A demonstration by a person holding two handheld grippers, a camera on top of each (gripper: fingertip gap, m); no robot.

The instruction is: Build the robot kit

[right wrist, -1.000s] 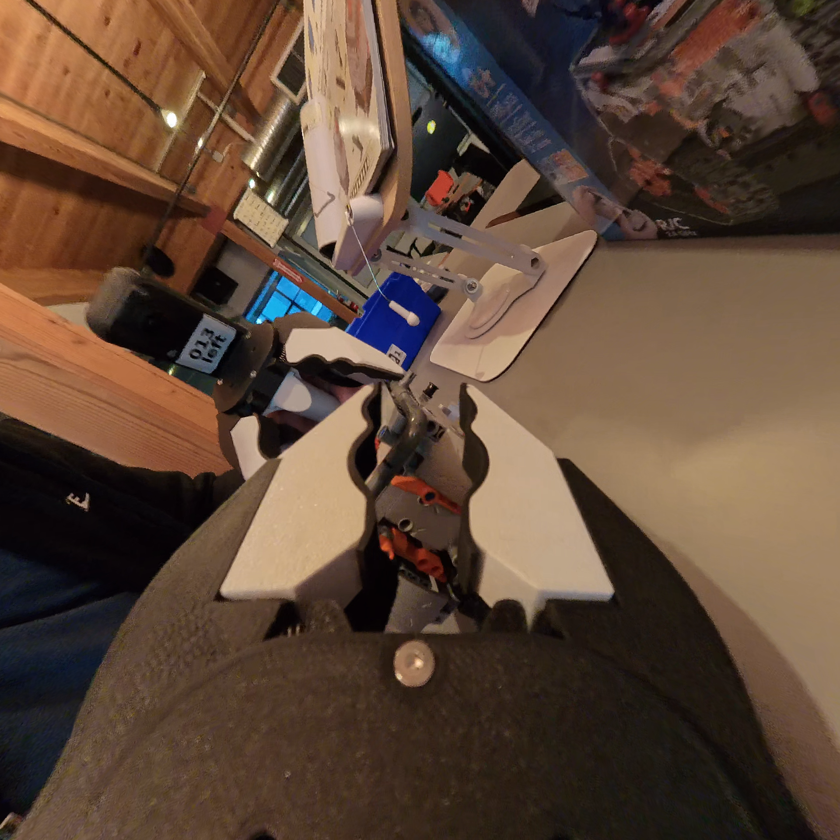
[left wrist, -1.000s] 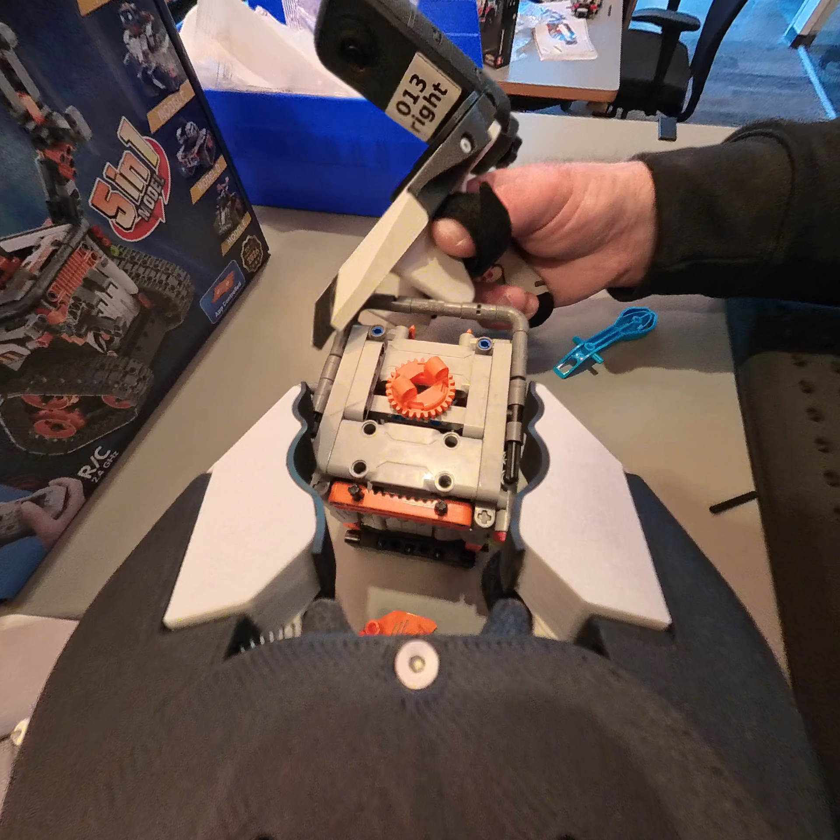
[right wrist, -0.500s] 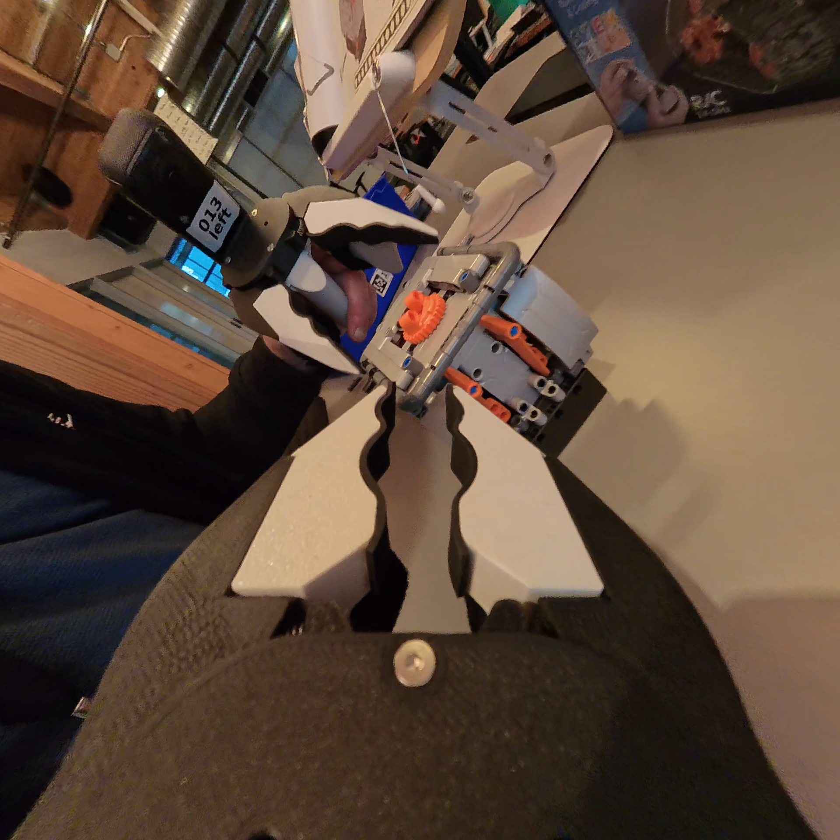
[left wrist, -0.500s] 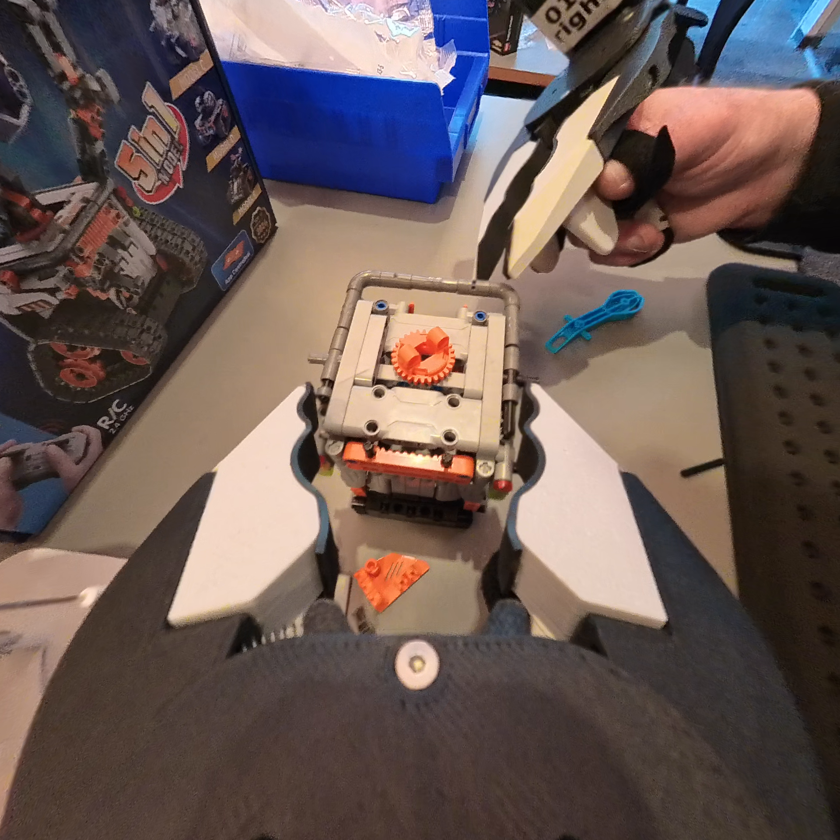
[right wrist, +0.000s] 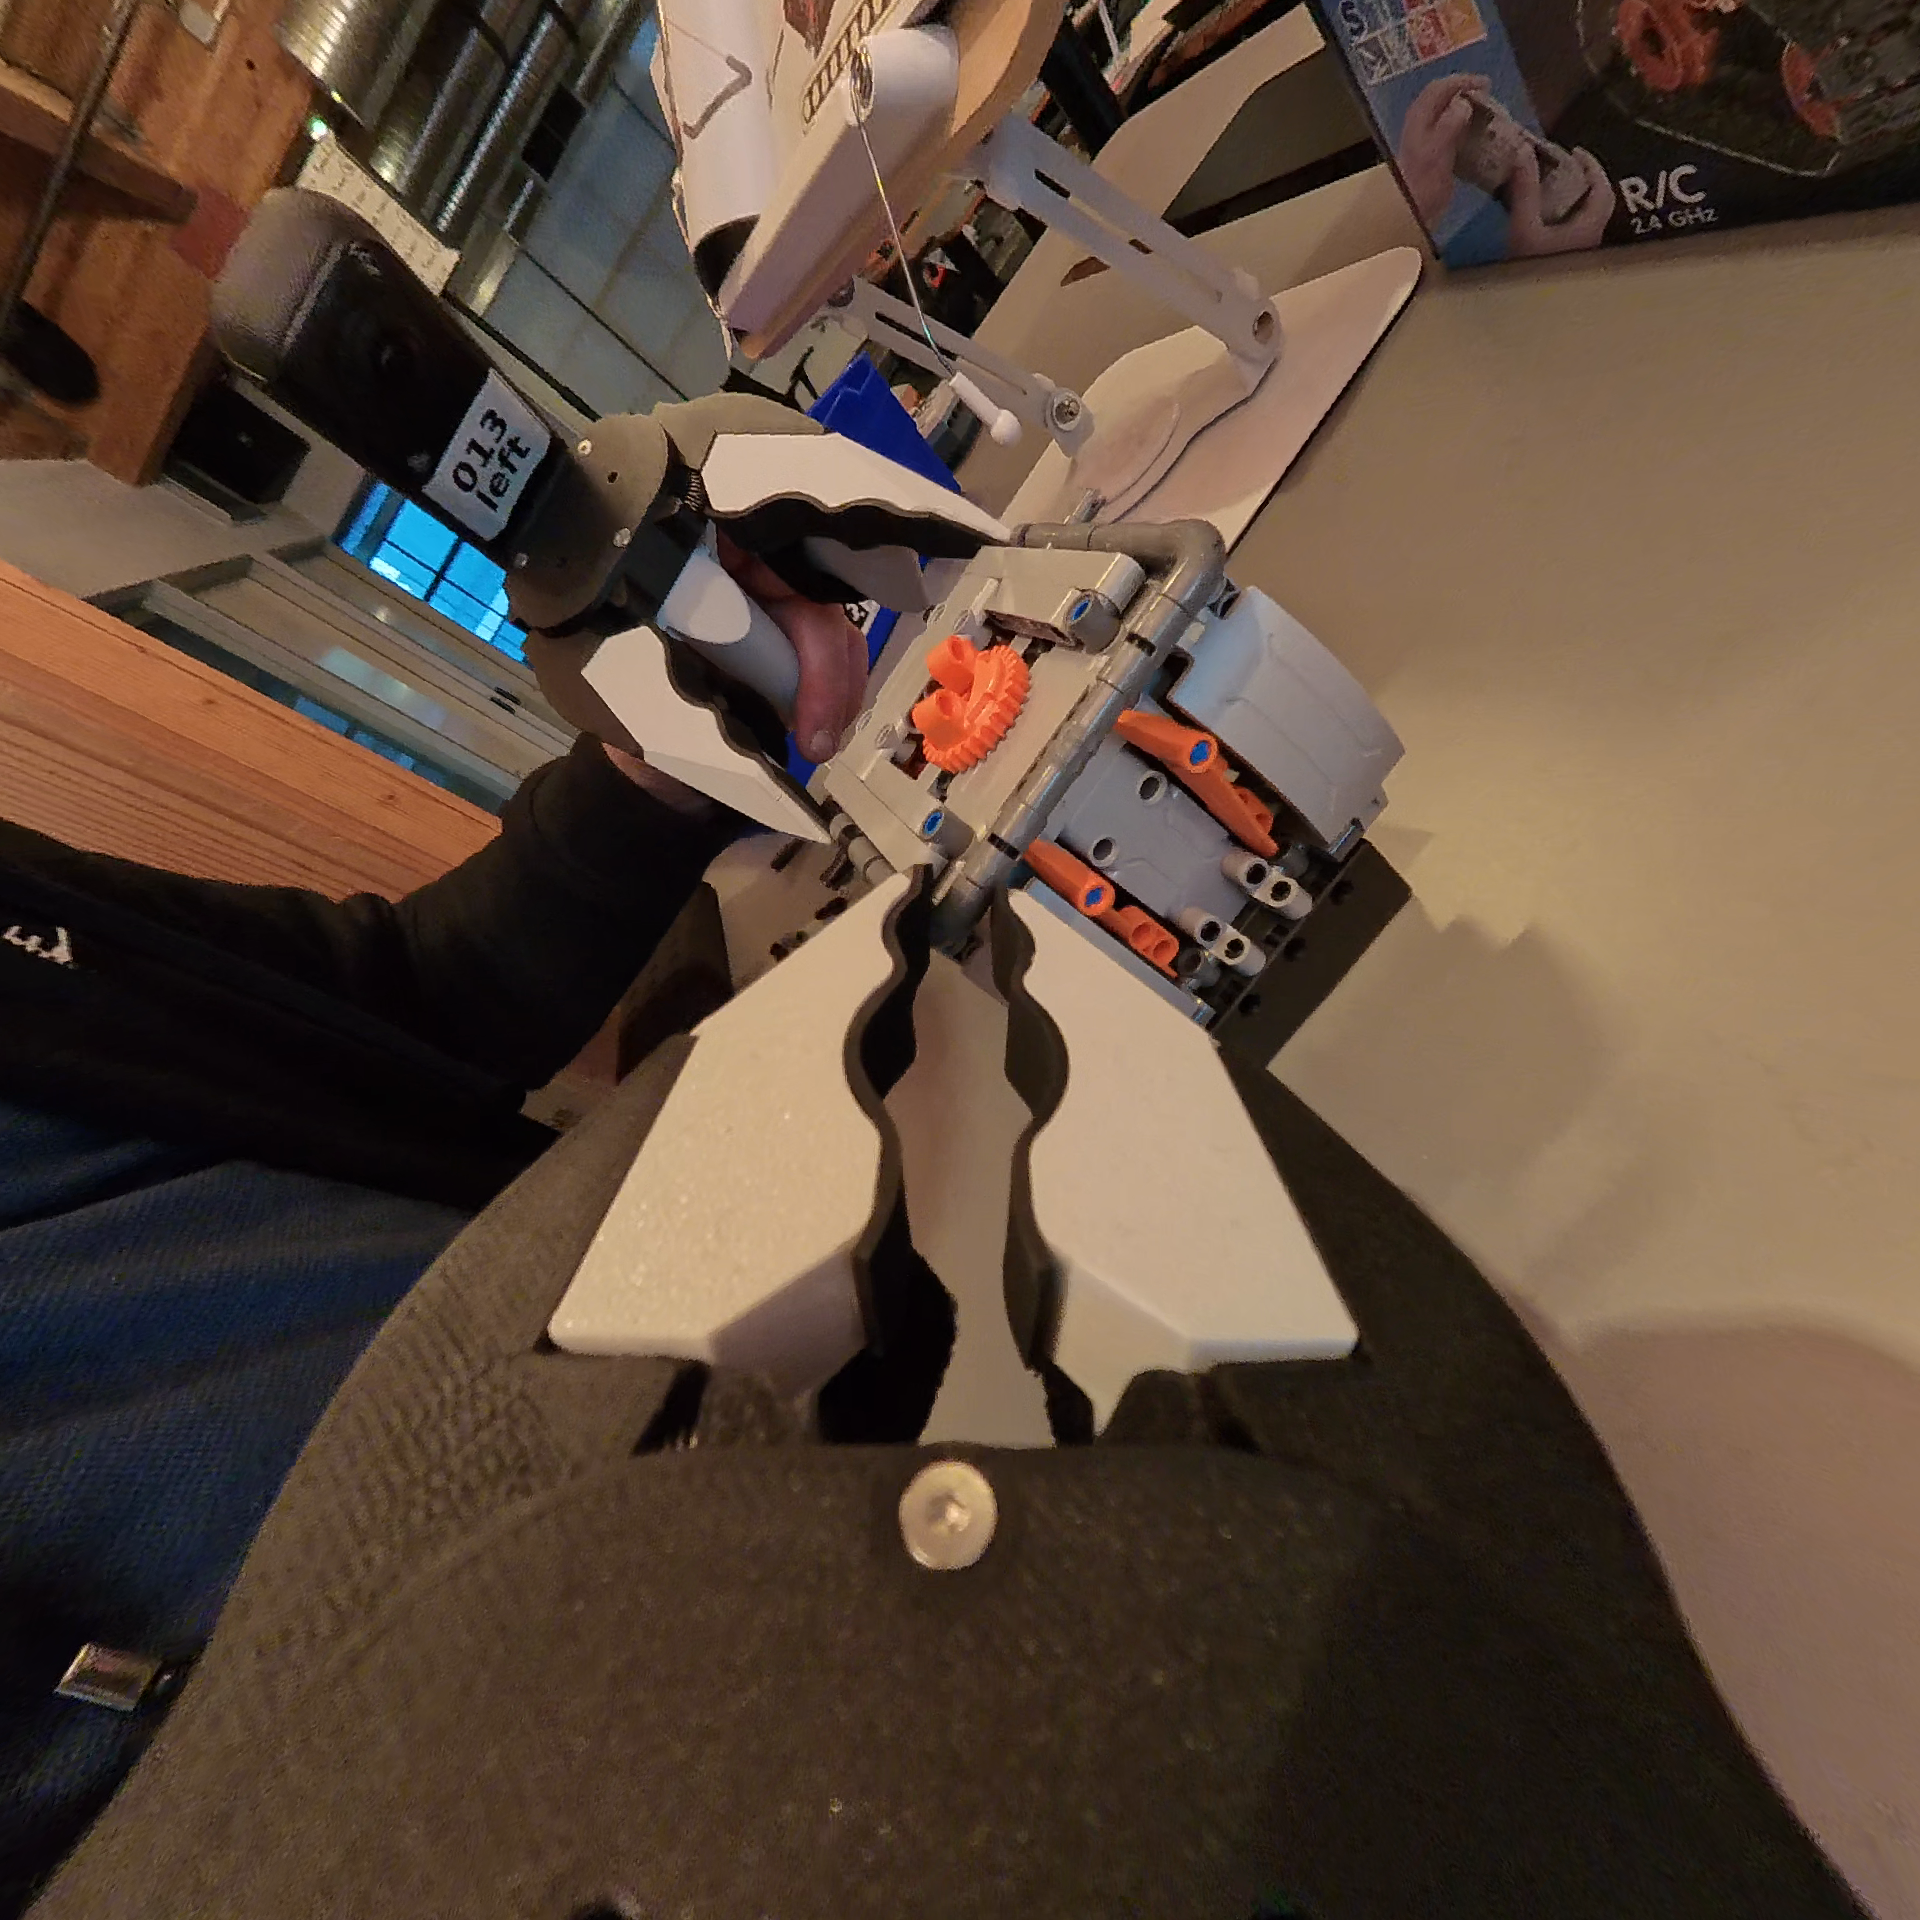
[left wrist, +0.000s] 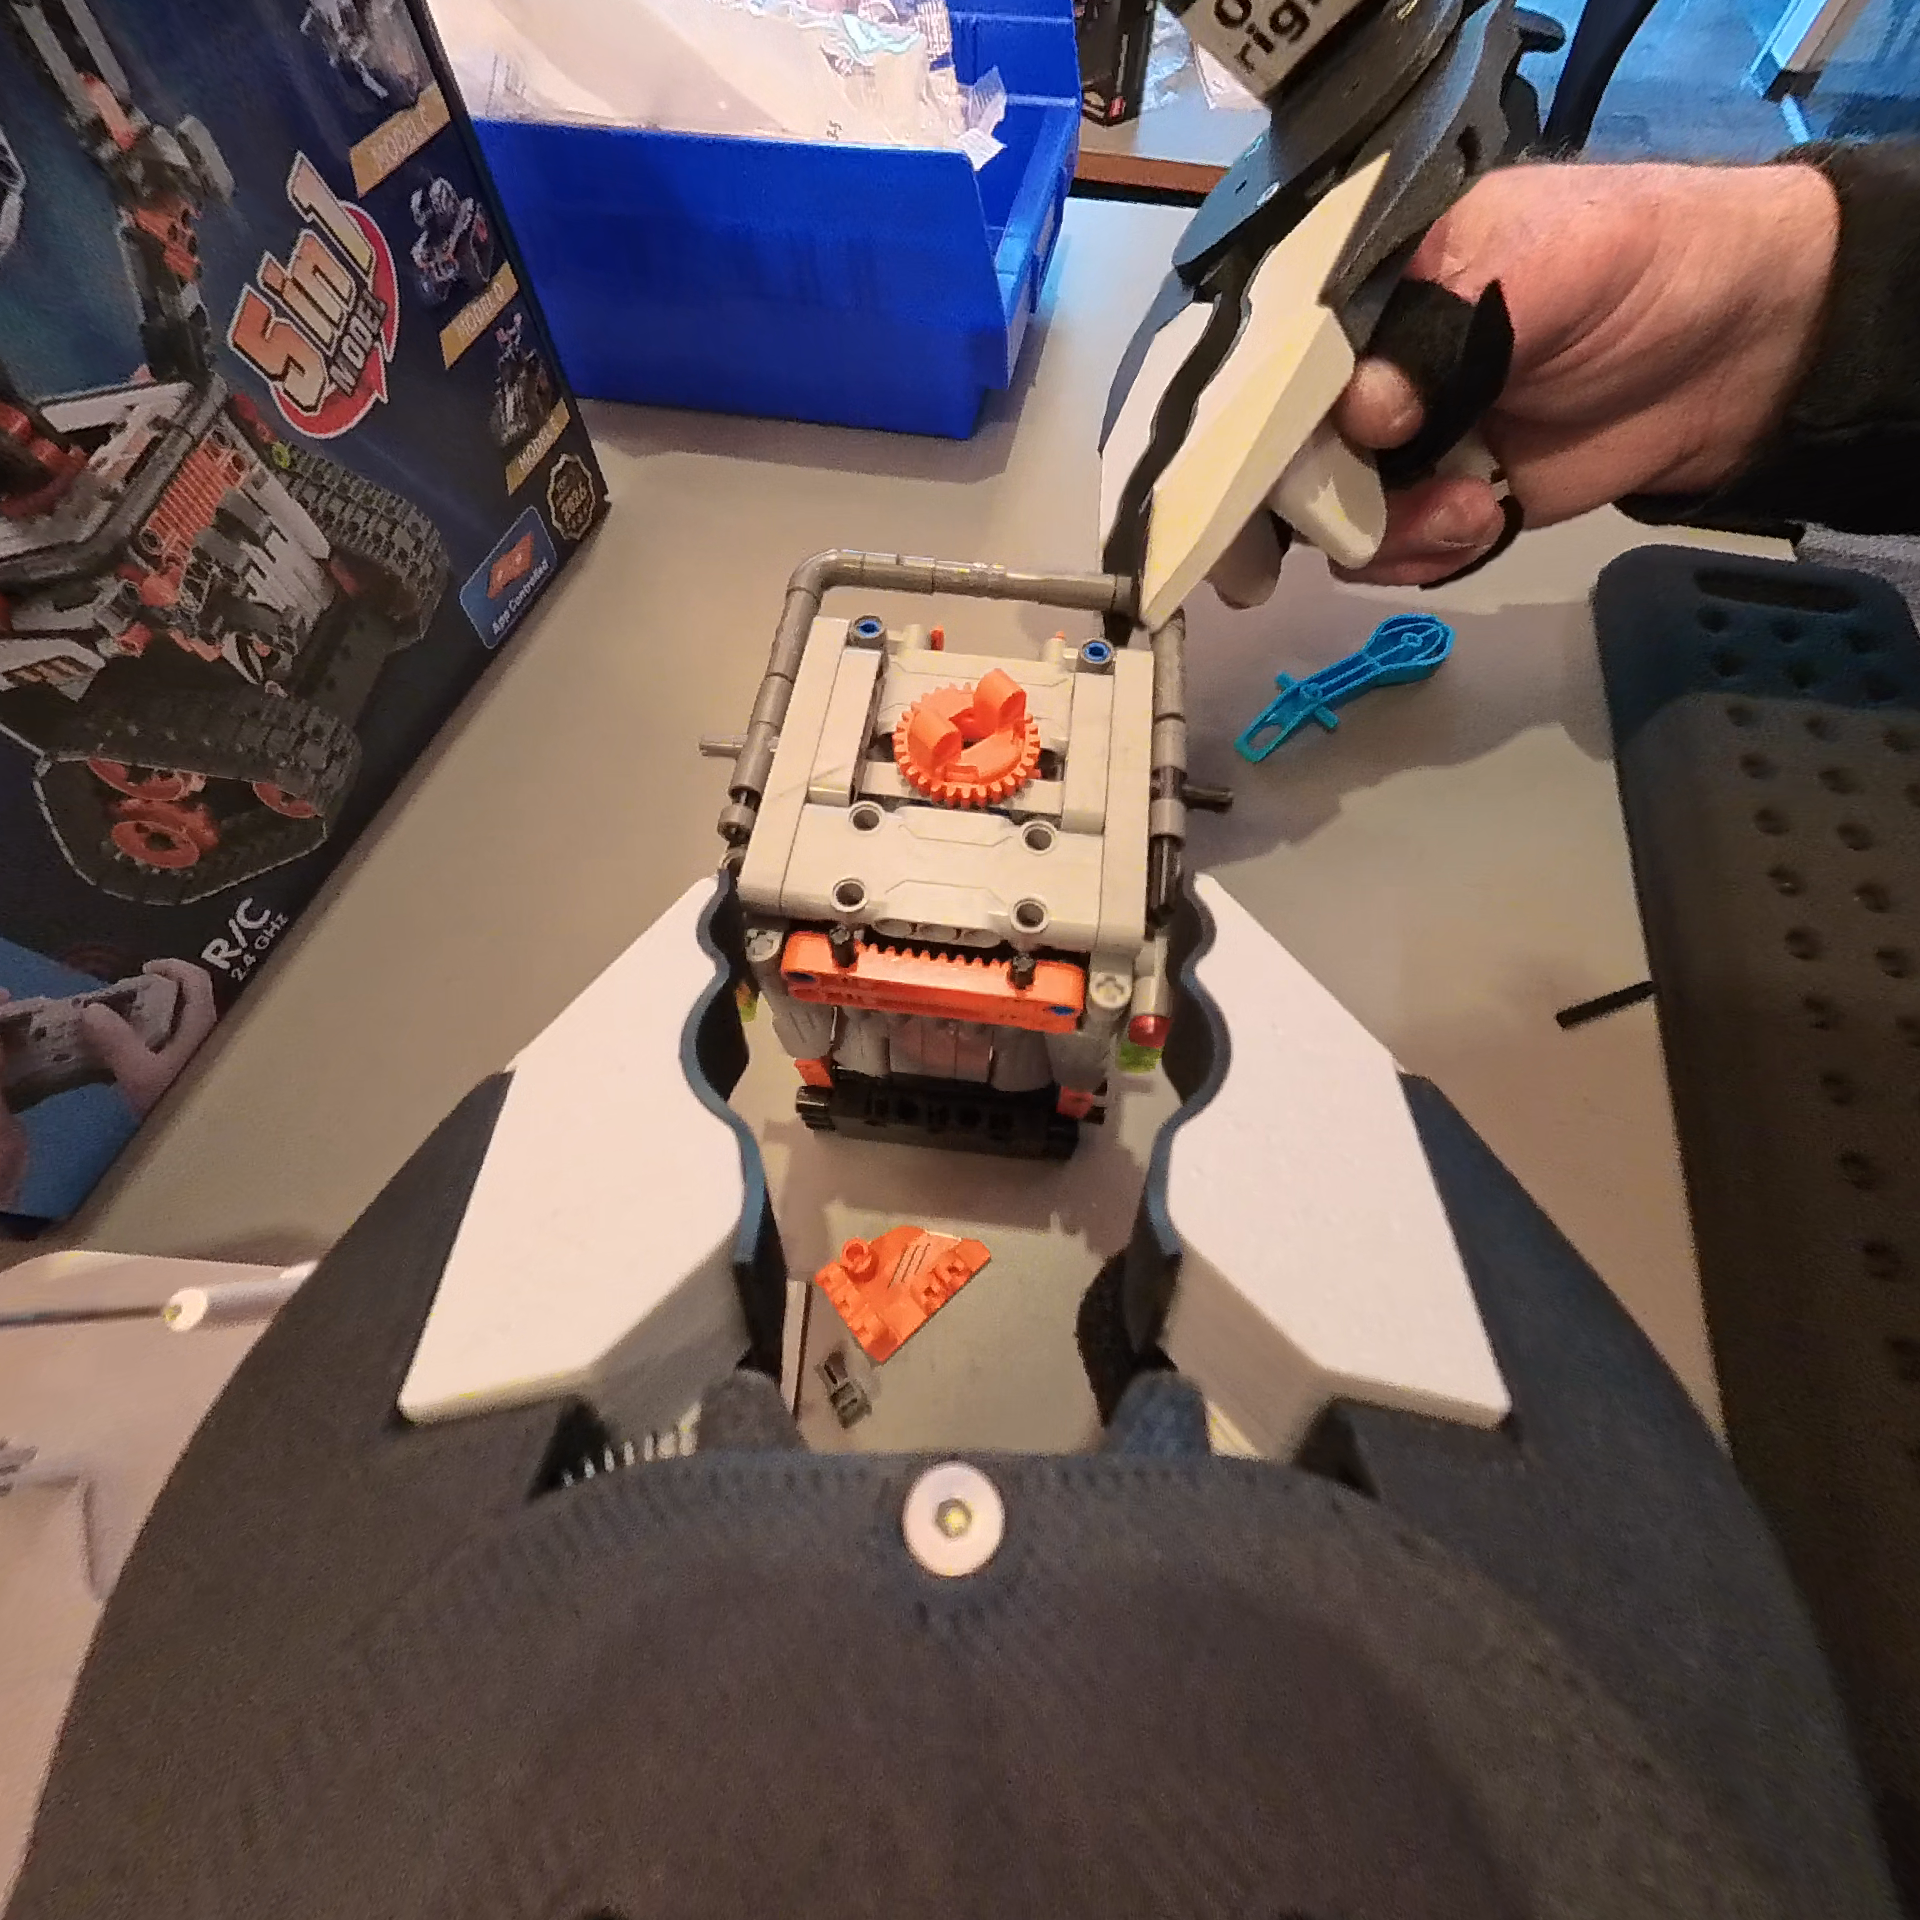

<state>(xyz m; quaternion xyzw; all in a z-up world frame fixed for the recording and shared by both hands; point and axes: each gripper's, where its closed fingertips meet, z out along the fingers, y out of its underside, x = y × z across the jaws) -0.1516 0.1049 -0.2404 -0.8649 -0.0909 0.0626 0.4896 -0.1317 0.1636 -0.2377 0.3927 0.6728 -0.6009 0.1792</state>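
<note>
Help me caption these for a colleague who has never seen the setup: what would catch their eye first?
First, the grey brick-built block standing mid-table, an orange gear on top and a grey pipe frame around it. The left tool straddles its near side, fingers wide apart, while the right tool, held in a hand, has its tips at the frame's far right corner. A loose orange piece lies on the table under the left tool.

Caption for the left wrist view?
Left gripper straddles a grey brick model; right gripper tips touch its pipe frame.
</note>
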